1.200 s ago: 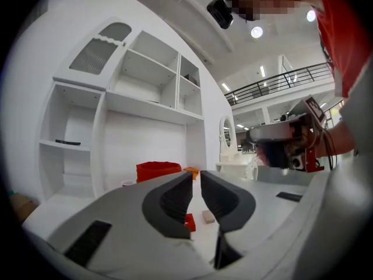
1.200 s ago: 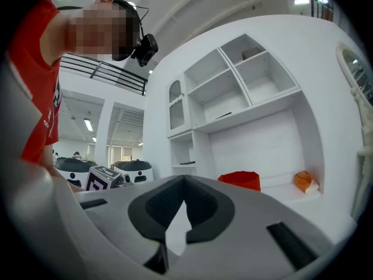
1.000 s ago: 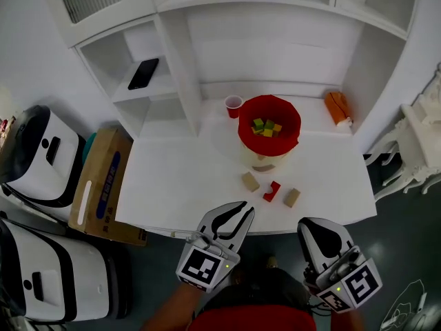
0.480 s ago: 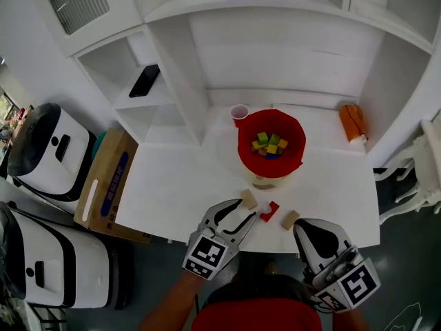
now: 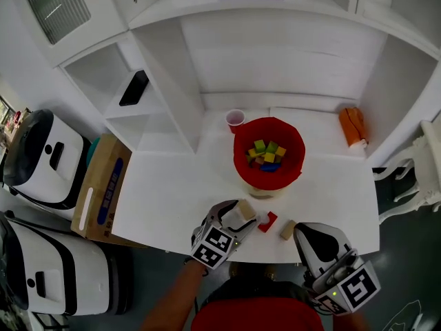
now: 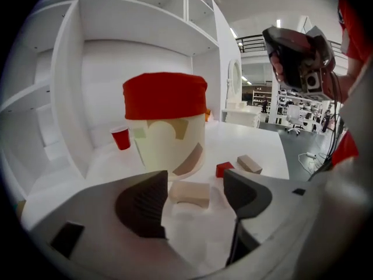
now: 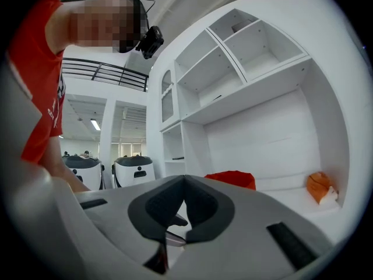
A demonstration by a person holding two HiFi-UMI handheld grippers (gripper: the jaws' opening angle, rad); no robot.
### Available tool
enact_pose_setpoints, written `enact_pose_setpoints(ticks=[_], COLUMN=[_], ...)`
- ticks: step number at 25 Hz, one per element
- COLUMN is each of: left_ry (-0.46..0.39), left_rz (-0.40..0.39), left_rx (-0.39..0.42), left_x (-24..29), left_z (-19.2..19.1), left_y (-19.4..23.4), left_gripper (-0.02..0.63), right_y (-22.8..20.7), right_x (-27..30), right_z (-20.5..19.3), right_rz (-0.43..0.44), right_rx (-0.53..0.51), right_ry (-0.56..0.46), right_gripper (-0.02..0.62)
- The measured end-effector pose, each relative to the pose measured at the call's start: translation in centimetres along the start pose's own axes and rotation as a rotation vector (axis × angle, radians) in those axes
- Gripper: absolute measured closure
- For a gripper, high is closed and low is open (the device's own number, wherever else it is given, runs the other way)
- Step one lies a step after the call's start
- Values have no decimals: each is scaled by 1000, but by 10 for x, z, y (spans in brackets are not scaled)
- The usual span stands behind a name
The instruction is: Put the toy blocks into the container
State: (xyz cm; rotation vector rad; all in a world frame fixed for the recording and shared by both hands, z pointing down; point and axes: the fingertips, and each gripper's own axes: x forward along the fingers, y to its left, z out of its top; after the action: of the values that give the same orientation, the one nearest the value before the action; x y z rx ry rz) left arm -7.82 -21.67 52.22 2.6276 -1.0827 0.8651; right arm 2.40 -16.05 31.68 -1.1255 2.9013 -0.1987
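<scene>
A red-lined cream container [image 5: 269, 154] stands mid-table with several coloured blocks inside. In front of it lie a tan block [image 5: 246, 208], a red block [image 5: 267, 221] and a second tan block [image 5: 288, 229]. My left gripper [image 5: 238, 214] reaches over the table's front edge, its jaws opening, with the first tan block [image 6: 189, 192] lying on the table between them; the pads do not press it. The left gripper view also has the container [image 6: 166, 127] and the red block [image 6: 224, 168]. My right gripper [image 5: 324, 248] hovers shut and empty off the front edge, its pads together [image 7: 183, 206].
A small red cup [image 5: 235, 118] stands behind the container on the left, and an orange object [image 5: 352, 126] lies at the back right. White shelving encloses the table at the back and sides. A cardboard box [image 5: 102, 188] and white machines stand on the floor to the left.
My left gripper has moved forward over the table's front edge to the tan block, and its jaws have spread wide around it. The right gripper has hardly moved.
</scene>
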Motion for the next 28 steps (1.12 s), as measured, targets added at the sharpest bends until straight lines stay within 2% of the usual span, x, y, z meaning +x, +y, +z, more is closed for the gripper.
enact_pose_setpoints(ticks=[10, 15, 19, 25, 28], left_ry=[103, 77, -40, -375, -472], left_rz=[-74, -84, -52, 9, 35], left_rx=[-2, 3, -22, -75, -72], left_x=[35, 34, 8, -68, -86], left_z=[-28, -28, 0, 121, 169], left_y=[7, 6, 5, 5, 17], left_gripper=[285, 291, 291, 291, 291], right_y=[-13, -21, -29, -40, -39], right_x=[6, 4, 2, 2, 4], right_z=[-9, -12, -17, -20, -21], right_rz=[-66, -88, -101, -108, -102], right_rx=[17, 24, 43, 72, 67], right_ry=[20, 30, 32, 22, 23], right_gripper=[577, 575, 575, 575, 575])
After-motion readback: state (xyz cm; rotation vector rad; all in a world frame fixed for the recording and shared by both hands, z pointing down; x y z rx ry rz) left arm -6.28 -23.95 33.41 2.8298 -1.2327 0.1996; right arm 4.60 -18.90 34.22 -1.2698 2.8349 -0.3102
